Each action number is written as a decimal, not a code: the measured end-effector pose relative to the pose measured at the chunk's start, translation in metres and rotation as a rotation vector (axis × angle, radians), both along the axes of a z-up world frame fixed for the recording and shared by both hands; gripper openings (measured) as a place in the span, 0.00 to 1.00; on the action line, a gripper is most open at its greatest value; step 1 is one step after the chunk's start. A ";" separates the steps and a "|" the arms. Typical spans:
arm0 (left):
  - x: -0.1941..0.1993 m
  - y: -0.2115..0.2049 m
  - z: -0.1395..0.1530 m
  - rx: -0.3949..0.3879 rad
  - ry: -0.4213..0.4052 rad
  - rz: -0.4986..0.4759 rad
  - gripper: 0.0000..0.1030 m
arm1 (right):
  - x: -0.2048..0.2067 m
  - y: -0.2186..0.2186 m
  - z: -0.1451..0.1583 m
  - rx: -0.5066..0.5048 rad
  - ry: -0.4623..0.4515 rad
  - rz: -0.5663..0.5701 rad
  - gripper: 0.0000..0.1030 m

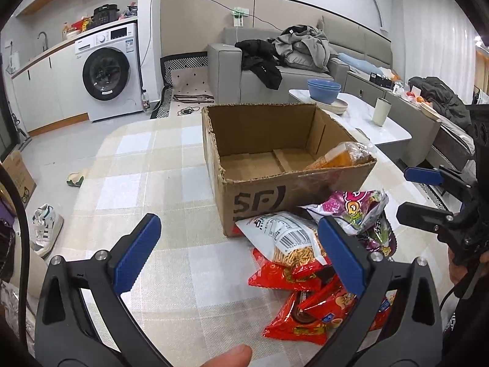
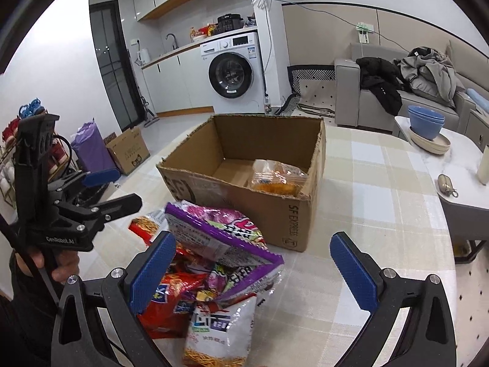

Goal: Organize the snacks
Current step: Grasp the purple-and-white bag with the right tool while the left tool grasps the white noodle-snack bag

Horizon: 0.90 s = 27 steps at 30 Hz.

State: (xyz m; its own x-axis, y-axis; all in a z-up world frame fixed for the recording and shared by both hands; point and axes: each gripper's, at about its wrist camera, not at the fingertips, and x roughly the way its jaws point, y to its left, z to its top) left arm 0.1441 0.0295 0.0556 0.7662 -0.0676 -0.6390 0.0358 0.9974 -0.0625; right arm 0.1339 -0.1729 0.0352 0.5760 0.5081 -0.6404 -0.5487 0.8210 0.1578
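An open cardboard box stands on the checked tablecloth, with one orange snack bag inside, against a side wall. In front of the box lies a pile of snack bags: a purple one on top, a white one and red ones. My left gripper is open wide just left of the pile, nothing between its fingers. My right gripper is open above the pile's right side, pressing on nothing.
A low white table to the right of the box carries blue bowls and a cup. Behind are a sofa with clothes and a washing machine. Shoes and another box lie on the floor.
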 end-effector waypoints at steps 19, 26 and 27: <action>0.012 0.012 -0.018 0.021 0.065 0.009 0.99 | -0.004 0.037 -0.023 0.015 0.017 0.055 1.00; 0.016 0.016 -0.022 0.011 0.074 0.022 0.99 | 0.011 0.044 -0.035 0.053 0.083 0.053 1.00; 0.017 0.016 -0.023 0.011 0.074 0.023 0.99 | 0.012 0.045 -0.036 0.050 0.085 0.052 1.00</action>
